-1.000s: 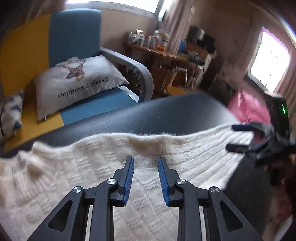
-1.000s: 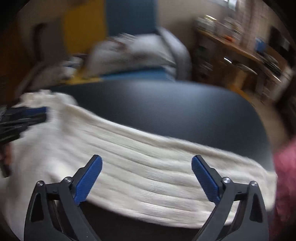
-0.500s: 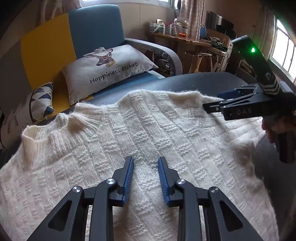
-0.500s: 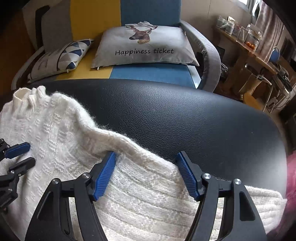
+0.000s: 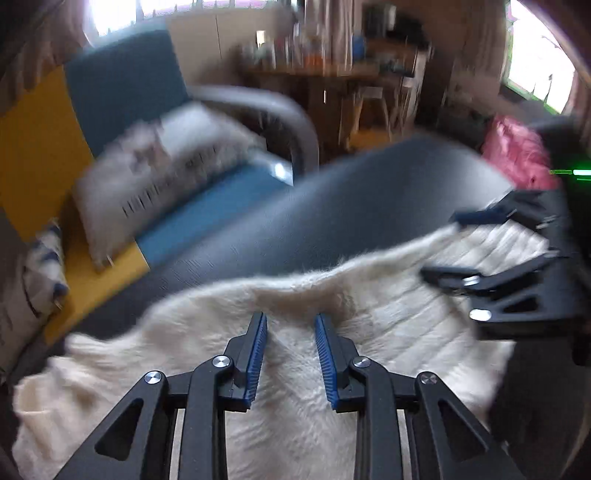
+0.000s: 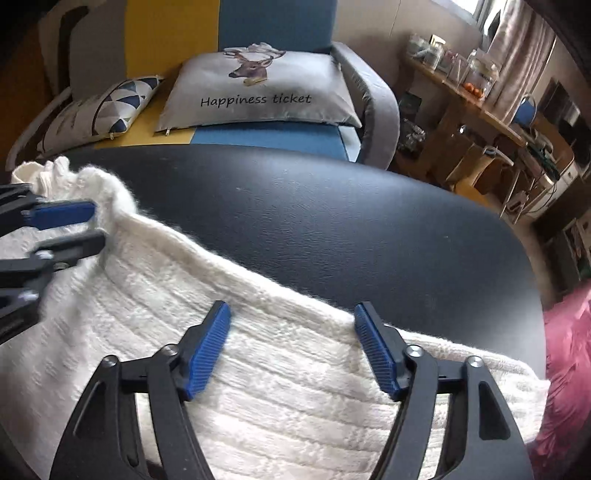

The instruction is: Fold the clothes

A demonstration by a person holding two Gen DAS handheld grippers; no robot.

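A cream knitted sweater (image 6: 258, 373) lies spread over the near part of a black leather-like surface (image 6: 351, 236), its fuzzy far edge running in a slanted line from the bunched cuff or collar at the left down to the right, where it ends close to the surface's right rim beside a pink fabric heap (image 6: 569, 350). The left gripper (image 5: 289, 320) has its jaws a narrow gap apart with a ridge of knit standing between the blue pads, right at that far edge — whether the pads actually pinch it I cannot tell, as this view is blurred. The right gripper (image 6: 291, 314) stands wide open, its fingertips resting on the same edge, gripping nothing. Beyond the edge the black surface is bare up to its curved far rim; behind that sits a blue-and-yellow armchair (image 6: 273, 33) with a printed cushion (image 6: 258, 92).
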